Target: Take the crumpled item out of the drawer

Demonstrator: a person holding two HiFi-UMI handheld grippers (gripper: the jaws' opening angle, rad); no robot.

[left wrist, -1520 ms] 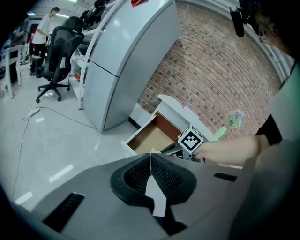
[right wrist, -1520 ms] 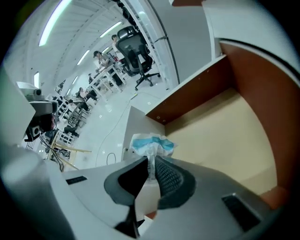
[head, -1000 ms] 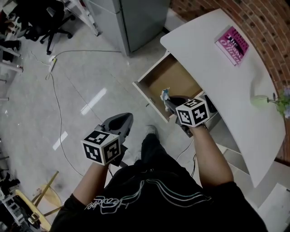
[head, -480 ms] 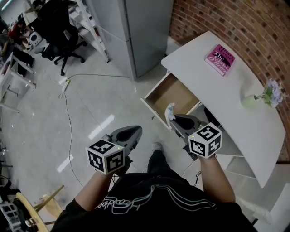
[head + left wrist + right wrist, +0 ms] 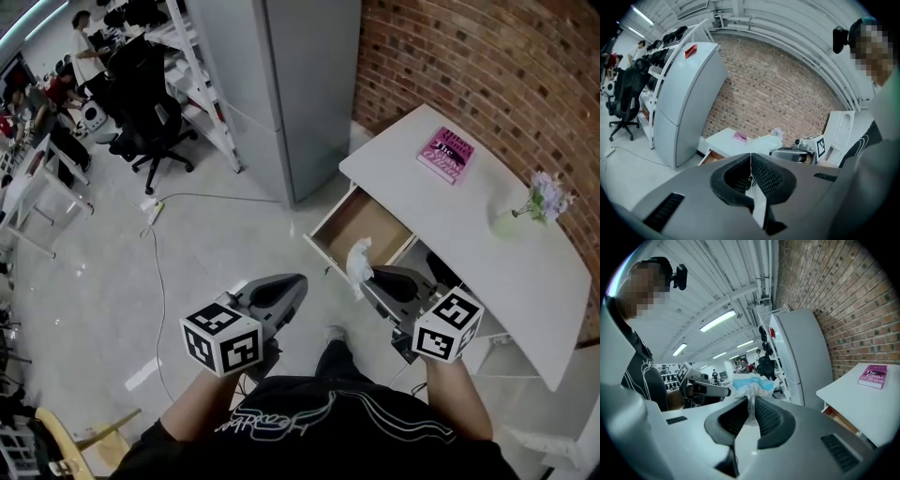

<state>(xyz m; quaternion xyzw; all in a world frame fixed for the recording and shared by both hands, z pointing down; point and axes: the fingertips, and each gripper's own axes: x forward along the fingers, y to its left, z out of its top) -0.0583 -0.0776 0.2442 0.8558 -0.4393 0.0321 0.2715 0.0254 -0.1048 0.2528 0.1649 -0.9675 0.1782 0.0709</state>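
Now both of the person's forearms reach forward from the body, each hand behind a marker cube. The right tool (image 5: 368,275) points ahead toward the open drawer (image 5: 361,225) of the white worktop (image 5: 469,234), with its tip just outside the drawer's front edge. Its jaws stand nearly together and pinch the crumpled item (image 5: 358,260), a white wad with pale blue patches. In the right gripper view the lower part of the crumpled item (image 5: 751,384) is squeezed thin between the ribbed pads of the right tool (image 5: 751,401), and the rest puffs out above the tips. The wad is out of the drawer, held just in front of its front panel, and the brown drawer floor behind it shows bare.

The left tool (image 5: 298,279) is held over the floor, well to the left of the drawer, pointing roughly toward it. In its own view the left tool (image 5: 750,157) has its jaws pressed together with nothing between them. A pink book (image 5: 445,155) lies on the worktop beyond the drawer.
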